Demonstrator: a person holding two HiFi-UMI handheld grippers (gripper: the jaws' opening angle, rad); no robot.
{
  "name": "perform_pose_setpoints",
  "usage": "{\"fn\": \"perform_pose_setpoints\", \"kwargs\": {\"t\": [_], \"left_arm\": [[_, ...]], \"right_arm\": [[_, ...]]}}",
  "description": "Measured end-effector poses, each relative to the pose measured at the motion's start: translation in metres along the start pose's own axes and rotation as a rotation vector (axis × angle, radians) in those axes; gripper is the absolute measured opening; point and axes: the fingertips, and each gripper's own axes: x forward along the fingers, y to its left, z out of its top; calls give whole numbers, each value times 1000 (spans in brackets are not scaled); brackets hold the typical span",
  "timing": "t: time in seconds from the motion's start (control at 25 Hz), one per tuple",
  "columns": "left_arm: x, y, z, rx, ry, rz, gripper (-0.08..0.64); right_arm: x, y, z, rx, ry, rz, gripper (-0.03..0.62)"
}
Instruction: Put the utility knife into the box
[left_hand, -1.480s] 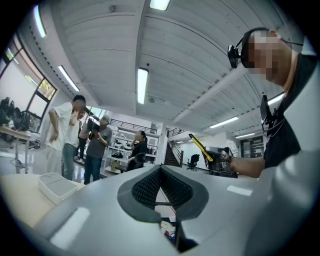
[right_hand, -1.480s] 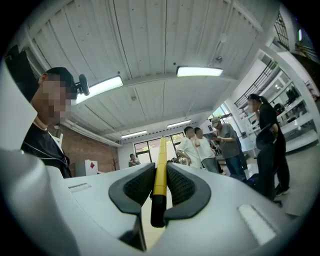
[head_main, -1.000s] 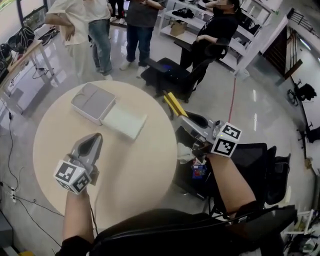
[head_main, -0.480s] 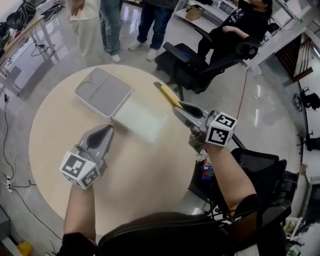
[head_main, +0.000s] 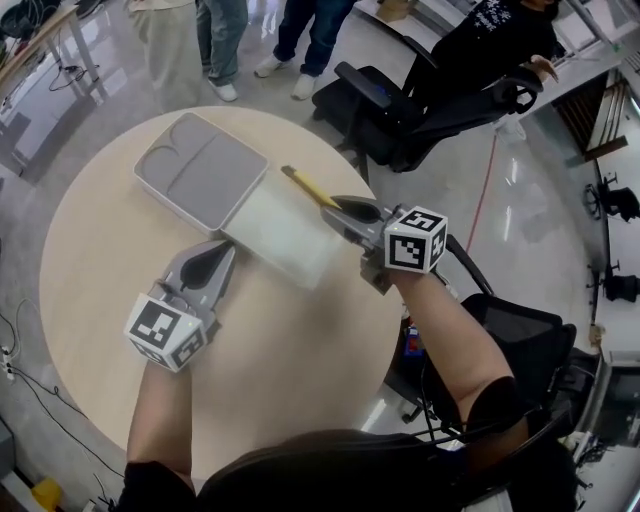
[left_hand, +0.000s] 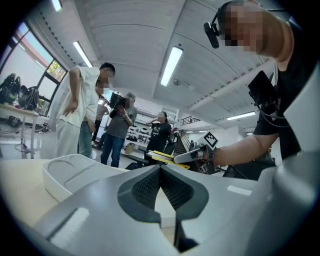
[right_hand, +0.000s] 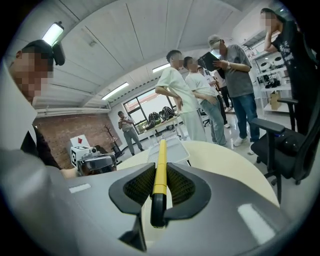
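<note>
Over the near half of the round, pale, matte counter (head_main: 100, 260), the left gripper (head_main: 222, 252) lies almost level, its ribbed pads pressed together on nothing. Just right, the right gripper (head_main: 343, 206) tilts slightly down and pinches the slim yellow utility knife (head_main: 305, 186) by its black end, in the air beside the box. Farther off lies the open box (head_main: 200, 165), with one white half and one grey moulded half.

Utility knife (head_main: 305, 187): yellow w/ black end. Box (head_main: 172, 200): one half light grey, other half white. Table (head_main: 280, 350): plain pale beige. Left gripper (head_main: 226, 248) & right gripper (head_main: 338, 206): grey, cubes w/ black-white square markers. Chair (head_main: 400, 120): black.
</note>
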Motion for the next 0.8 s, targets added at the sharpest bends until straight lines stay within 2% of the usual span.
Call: {"fn": "perform_pose_setpoints", "kwargs": {"t": [0.28,0.56,0.8], "left_arm": [[13,19,-13,-22,14,1,-6],[18,27,-25,-10,18,4,-6],[21,28,-28,-31,11,14,-6]], "right_arm": [[47,-34,-38,21,144,-61,87],[78,-52,-66,-6,269,-98,87],[90,-64,-78,-19,315,-133,89]]}}
